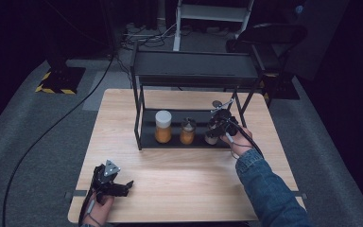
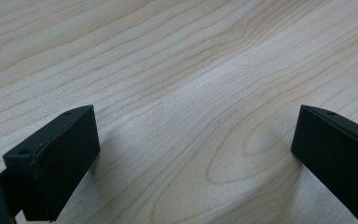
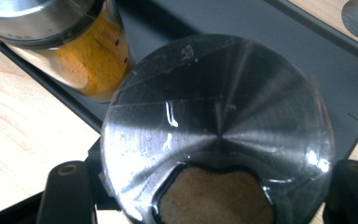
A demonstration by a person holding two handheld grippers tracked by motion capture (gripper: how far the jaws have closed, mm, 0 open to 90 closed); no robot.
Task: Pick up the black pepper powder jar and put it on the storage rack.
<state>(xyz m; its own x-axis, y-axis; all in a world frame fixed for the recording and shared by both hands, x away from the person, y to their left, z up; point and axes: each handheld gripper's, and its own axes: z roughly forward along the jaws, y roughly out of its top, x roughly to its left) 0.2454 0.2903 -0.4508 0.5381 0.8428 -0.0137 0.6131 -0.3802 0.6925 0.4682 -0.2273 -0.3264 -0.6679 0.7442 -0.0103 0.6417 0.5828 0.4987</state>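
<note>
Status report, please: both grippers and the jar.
Right gripper shut on spice jar, at rack shelf. Left gripper open, idle over table. Orange jar close beside.

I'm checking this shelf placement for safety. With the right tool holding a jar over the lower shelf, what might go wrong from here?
1. The held jar sits close beside the orange spice jar; setting it down carelessly might knock that neighbour.
2. Its lid shows an open pouring hole with brown powder, so tilting may spill some.
3. The right tool works under the shelf's top tier, which could snag it when lifting.
</note>
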